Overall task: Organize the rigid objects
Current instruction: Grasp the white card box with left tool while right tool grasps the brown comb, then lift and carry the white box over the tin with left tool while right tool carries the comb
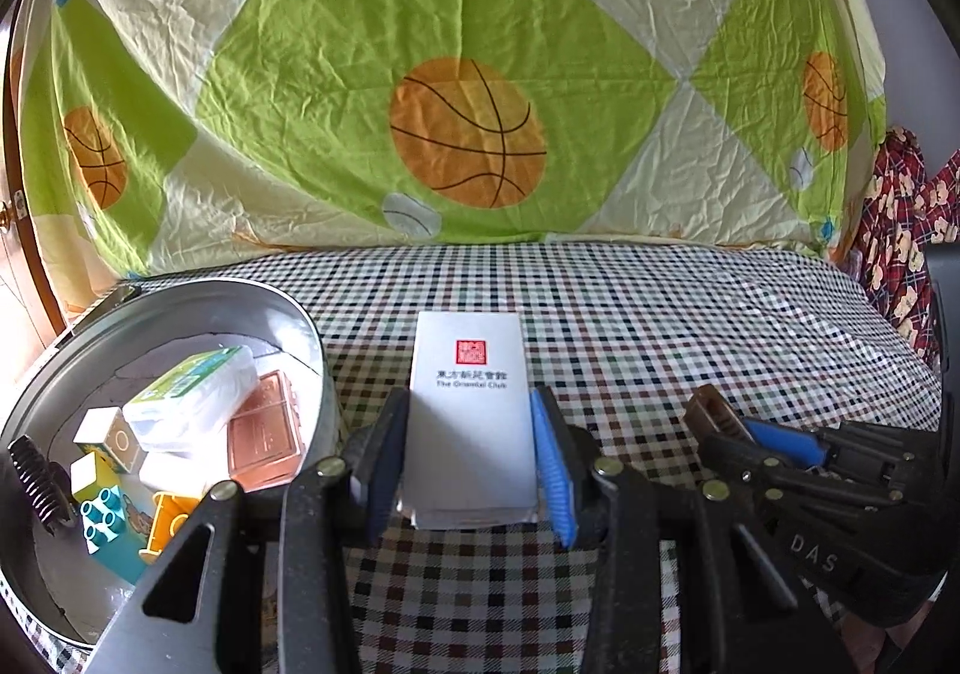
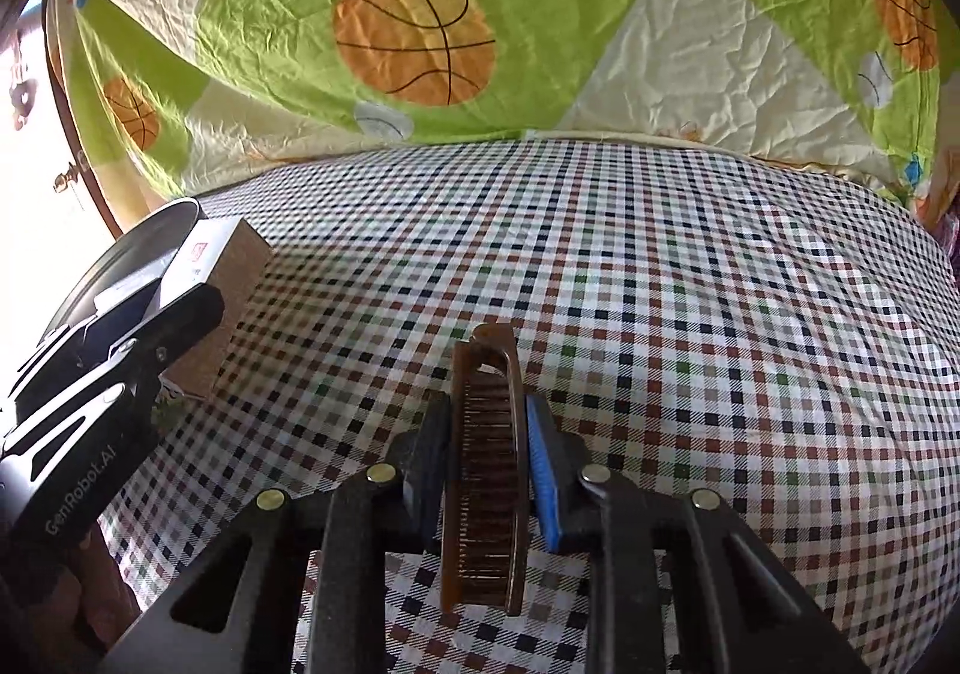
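Note:
My left gripper (image 1: 471,470) is shut on a white box (image 1: 471,416) with a red seal, held just above the checked cloth, right of a round metal tin (image 1: 315,338). The tin holds a copper-coloured box (image 1: 267,437), a clear plastic case (image 1: 192,398), toy blocks (image 1: 105,515) and a black comb (image 1: 36,485). My right gripper (image 2: 487,470) is shut on a brown comb (image 2: 486,470), held lengthwise between the fingers. In the right wrist view the left gripper (image 2: 108,362) with the white box (image 2: 210,260) is at the far left, beside the tin (image 2: 150,236).
A checked cloth (image 2: 690,314) covers the surface. A green and cream quilt with basketball prints (image 1: 468,92) rises behind it. A red patterned fabric (image 1: 900,230) hangs at the right. A wooden frame (image 1: 24,254) stands at the far left.

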Tool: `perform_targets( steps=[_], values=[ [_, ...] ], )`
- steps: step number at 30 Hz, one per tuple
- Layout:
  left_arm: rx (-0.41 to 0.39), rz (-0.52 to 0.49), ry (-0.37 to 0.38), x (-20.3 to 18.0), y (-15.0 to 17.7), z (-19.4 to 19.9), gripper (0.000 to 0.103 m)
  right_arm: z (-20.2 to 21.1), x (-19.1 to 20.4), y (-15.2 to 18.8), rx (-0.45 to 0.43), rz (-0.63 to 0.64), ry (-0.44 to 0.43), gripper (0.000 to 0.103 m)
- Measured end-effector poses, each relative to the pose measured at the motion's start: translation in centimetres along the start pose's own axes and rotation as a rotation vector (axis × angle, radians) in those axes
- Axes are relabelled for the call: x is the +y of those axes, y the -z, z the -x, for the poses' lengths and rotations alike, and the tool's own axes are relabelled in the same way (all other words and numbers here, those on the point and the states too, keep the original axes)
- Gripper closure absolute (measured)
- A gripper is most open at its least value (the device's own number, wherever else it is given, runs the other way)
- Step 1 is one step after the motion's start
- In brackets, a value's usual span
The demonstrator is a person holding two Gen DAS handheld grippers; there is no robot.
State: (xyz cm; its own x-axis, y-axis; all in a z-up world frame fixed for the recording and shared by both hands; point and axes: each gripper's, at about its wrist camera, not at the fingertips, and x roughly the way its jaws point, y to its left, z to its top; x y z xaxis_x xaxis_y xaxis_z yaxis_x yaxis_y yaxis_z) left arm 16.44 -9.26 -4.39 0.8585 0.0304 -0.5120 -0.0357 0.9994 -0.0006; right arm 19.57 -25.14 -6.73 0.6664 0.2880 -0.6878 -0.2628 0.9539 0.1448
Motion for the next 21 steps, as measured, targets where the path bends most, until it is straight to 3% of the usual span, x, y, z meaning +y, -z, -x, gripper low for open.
perform_targets(
  steps=[21],
  values=[
    [-0.078,0.001,0.008,0.2,0.1,1.3,0.063,4.1,0.4,-0.2,-0.196,0.028,0.031,0.076]
  ],
)
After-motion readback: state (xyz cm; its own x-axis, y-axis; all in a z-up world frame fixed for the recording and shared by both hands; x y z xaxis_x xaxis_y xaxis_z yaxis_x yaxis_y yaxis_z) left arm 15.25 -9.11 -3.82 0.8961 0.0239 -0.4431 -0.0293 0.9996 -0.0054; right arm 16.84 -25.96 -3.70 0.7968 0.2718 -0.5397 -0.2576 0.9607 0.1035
